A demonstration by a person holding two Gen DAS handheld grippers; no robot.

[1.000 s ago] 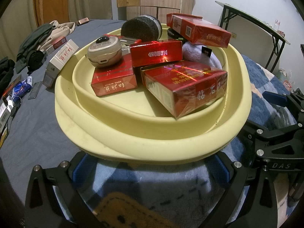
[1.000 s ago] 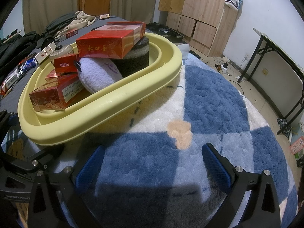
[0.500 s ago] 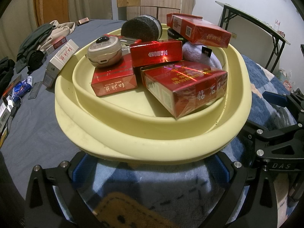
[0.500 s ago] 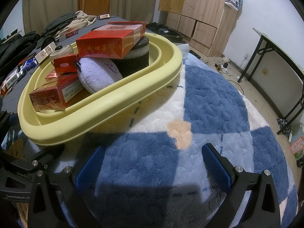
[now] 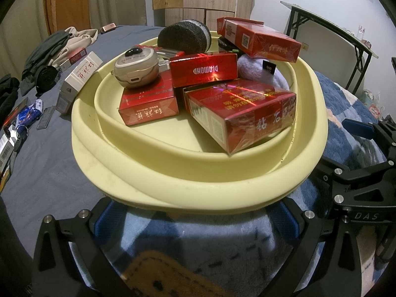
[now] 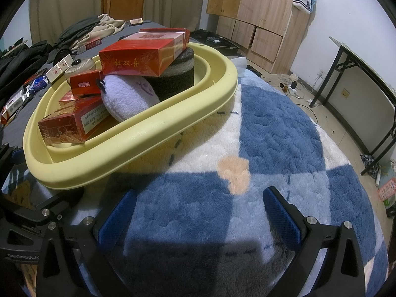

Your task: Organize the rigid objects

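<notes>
A pale yellow basin sits on a blue and white blanket; it also shows in the right wrist view. It holds several red cigarette cartons, a beige round case, a black foam roll and a lilac plush. My left gripper is open and empty, just in front of the basin's near rim. My right gripper is open and empty over the blanket, to the right of the basin.
On the grey bedsheet left of the basin lie a white carton, small packets and clothes. A wooden wardrobe and a folding table stand beyond the bed's edge.
</notes>
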